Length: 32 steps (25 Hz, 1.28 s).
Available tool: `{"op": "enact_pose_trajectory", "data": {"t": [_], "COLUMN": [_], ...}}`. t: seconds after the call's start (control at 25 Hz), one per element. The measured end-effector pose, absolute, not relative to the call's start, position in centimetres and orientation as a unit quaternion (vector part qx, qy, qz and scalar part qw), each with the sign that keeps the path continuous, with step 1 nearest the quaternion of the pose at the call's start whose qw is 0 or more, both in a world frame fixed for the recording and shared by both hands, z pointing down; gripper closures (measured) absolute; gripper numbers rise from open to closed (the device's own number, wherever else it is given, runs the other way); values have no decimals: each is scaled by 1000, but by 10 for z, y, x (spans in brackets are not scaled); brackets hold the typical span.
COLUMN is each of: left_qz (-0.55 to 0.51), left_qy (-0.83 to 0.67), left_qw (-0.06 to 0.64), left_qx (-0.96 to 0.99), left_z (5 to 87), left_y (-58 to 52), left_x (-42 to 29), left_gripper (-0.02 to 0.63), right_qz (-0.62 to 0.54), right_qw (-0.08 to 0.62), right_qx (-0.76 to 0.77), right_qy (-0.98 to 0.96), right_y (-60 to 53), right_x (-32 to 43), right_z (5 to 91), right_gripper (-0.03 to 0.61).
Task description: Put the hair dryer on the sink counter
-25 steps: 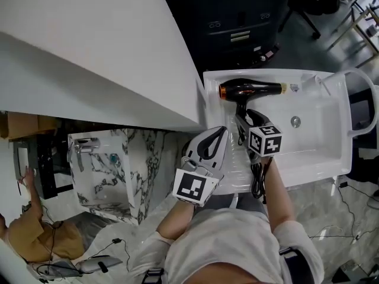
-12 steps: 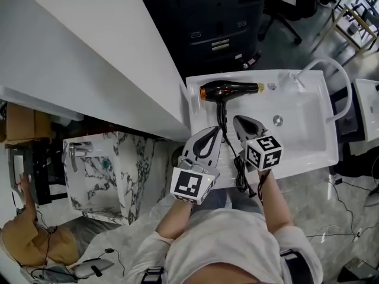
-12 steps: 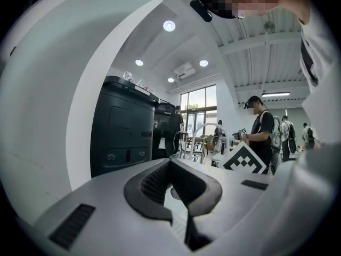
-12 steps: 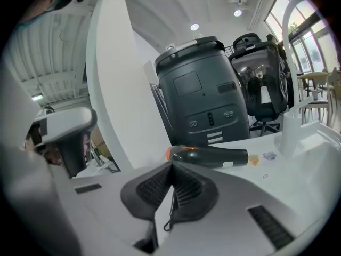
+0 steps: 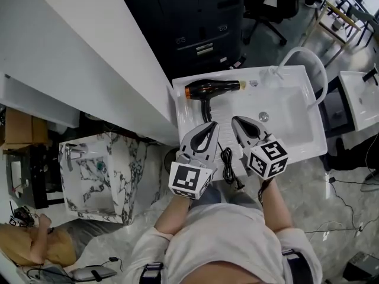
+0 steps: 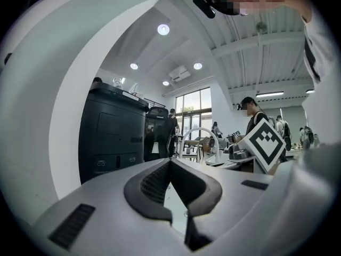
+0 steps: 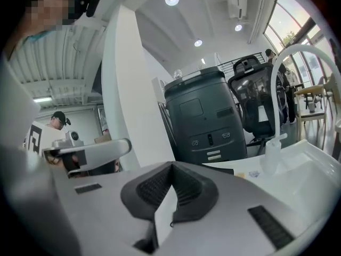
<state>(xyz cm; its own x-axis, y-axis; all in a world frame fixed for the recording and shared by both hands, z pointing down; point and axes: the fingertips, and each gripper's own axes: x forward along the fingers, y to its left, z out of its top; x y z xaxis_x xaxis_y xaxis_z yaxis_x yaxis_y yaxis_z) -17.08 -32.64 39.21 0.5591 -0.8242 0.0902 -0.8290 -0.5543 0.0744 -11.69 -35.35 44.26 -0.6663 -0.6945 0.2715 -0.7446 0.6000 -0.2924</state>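
The hair dryer (image 5: 210, 89) lies on the far left part of the table (image 5: 188, 116), with its handle toward the near edge. Its cord (image 5: 227, 158) trails over that edge, between the left claw (image 5: 210, 129) and the right claw (image 5: 238, 123), which are side by side above the table's near part. The basin (image 5: 290, 123) is right of the dryer, with the faucet (image 5: 303, 58) at its far side. A cabinet (image 5: 195, 22) stands behind the table and a wall panel (image 5: 89, 58) on its left.
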Motion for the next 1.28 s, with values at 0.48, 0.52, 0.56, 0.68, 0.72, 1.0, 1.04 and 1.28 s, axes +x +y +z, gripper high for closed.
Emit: {"op": "enact_pose_trajectory", "data": {"t": [0.48,0.52,0.56,0.68,0.72,1.0,1.04,1.28], "left_qz": [11,10,9,6,5,-2,-3,-9], "left_qy": [-459,-459,-459,-459,-459,-462,-462,-467], "left_qw": [31,30,29,27,26,21,20,17], "left_qx": [888,888,888,888,888,887,887,884], "left_z": [366,364,362,358,357,350,349,343], "left_y": [-304,-302,-301,-296,-295,-282,-281,-271], "left_x": [-138,-135,-134,-129,-127,-122,-122,-125], "left_gripper": [601,601,601,601,601,601,601,601], "right_qz": [128,123,117,102,100,81,78,71], "right_qw": [28,24,21,15,11,0,0,-5], "right_qx": [425,425,426,426,426,422,421,420], "right_qy": [-896,-896,-897,-899,-899,-903,-904,-905], "right_y": [-312,-308,-305,-296,-293,-276,-275,-265], "right_x": [-70,-67,-64,-58,-56,-49,-49,-50], "right_z": [381,376,371,362,359,348,347,342], "right_gripper": [569,569,569,569,569,569,569,568]}}
